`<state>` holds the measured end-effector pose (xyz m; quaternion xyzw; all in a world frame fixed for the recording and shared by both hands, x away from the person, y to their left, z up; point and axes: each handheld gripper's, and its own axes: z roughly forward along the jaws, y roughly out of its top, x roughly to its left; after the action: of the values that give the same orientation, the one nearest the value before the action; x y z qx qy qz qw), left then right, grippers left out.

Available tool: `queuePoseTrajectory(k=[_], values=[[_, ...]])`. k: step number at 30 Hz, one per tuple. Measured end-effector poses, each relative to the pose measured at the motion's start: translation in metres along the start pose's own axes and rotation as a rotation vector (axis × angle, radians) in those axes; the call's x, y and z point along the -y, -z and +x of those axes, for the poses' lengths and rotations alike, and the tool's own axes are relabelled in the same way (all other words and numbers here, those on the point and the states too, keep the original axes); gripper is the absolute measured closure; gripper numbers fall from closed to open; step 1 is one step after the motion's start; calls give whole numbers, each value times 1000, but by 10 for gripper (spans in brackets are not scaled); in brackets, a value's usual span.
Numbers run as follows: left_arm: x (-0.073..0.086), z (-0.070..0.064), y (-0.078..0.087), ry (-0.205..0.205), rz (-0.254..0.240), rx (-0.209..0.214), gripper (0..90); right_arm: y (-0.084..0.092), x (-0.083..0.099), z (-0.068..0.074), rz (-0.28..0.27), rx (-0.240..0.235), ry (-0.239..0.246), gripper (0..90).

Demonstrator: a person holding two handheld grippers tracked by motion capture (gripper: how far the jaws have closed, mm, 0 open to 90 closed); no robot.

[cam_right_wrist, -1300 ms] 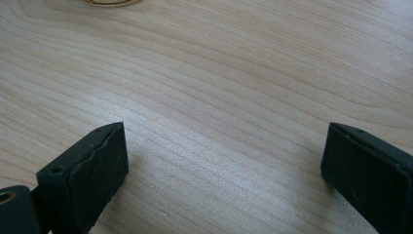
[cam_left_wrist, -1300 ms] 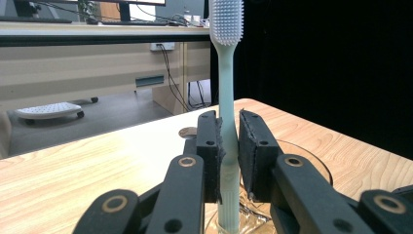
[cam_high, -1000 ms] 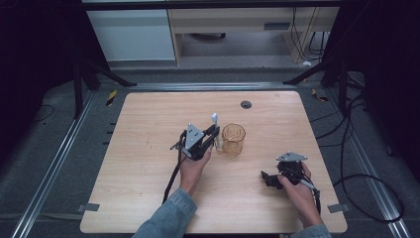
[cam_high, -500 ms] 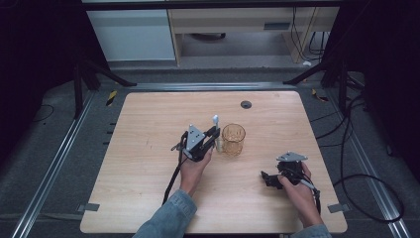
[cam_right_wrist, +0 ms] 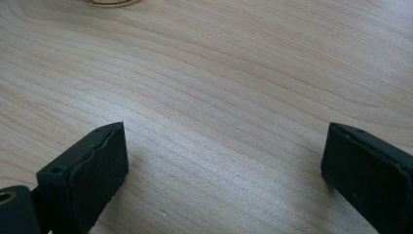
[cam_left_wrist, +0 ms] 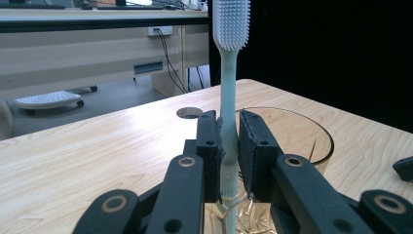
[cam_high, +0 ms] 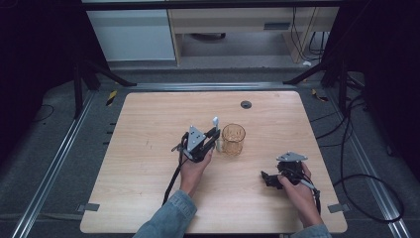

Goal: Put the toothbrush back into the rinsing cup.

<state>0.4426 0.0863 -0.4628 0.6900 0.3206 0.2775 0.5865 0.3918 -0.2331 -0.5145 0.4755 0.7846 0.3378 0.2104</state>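
My left gripper [cam_high: 213, 136] is shut on a pale green toothbrush [cam_left_wrist: 228, 83], clamping its handle between both pads, with the white bristle head [cam_high: 215, 120] standing up. It hovers just left of a clear amber glass cup [cam_high: 233, 139] near the middle of the wooden table [cam_high: 148, 124]. In the left gripper view the cup's rim [cam_left_wrist: 311, 126] curves right behind the jaws. My right gripper [cam_high: 267, 178] rests low over the table at the front right, open, with bare wood between its wide-apart jaws [cam_right_wrist: 221, 161].
A dark round grommet [cam_high: 246, 104] sits in the tabletop near the far edge. Cables trail from both grippers toward the table's front. Black stand legs and metal rails flank the table; shelving stands beyond the far edge.
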Motion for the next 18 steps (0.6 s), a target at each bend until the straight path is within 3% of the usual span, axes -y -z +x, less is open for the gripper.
queuePoseTrajectory(k=[18], values=[[3,0,-1,-3,19,2,785,0,0,0,0,0,2,35]])
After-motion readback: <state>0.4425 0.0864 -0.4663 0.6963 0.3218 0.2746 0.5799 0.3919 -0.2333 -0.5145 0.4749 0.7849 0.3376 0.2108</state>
